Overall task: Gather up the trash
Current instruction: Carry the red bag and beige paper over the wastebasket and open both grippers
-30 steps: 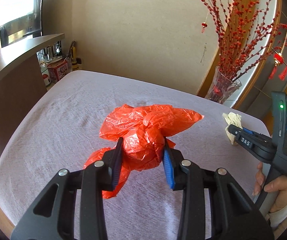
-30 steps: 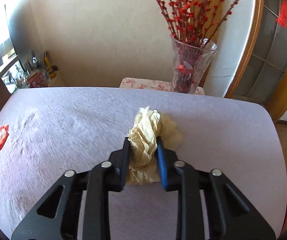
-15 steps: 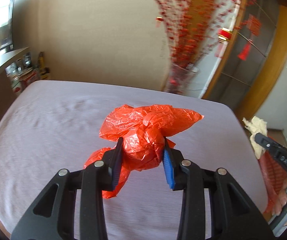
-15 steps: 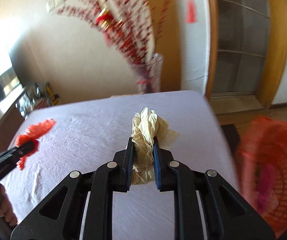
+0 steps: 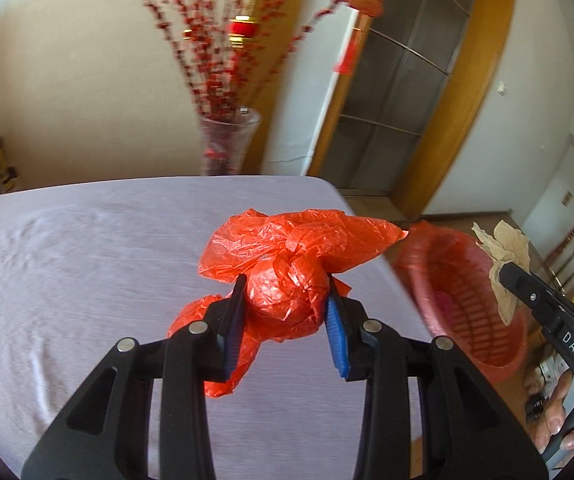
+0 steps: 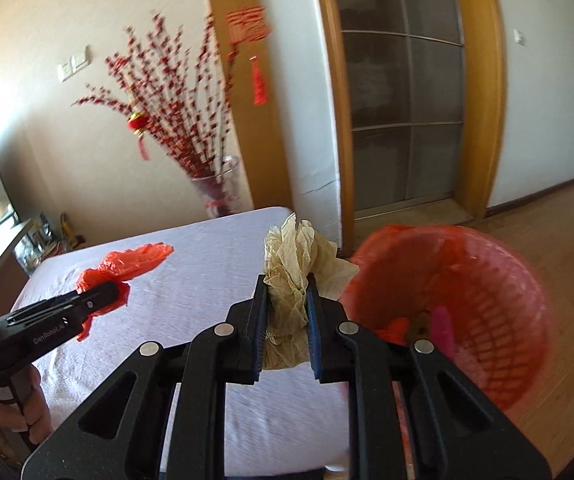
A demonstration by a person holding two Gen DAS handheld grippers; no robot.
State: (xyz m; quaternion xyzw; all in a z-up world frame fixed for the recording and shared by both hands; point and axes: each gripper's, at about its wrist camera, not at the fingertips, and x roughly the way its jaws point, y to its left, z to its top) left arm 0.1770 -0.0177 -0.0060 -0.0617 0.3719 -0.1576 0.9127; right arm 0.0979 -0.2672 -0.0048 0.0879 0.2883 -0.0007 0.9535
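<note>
In left claw (image 5: pixel 285 308): crumpled glossy red bag (image 5: pixel 291 264).

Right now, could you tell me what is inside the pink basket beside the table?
Inside the pink basket, which has a red liner, a scrap of red plastic and something pink lie at the bottom. The right gripper and its crumpled paper hide the near side.

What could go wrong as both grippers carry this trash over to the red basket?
The red plastic bag in the left gripper has loose flaps hanging; they could catch on the basket rim. The crumpled paper in the right gripper is light and might land on the floor if released early.
</note>
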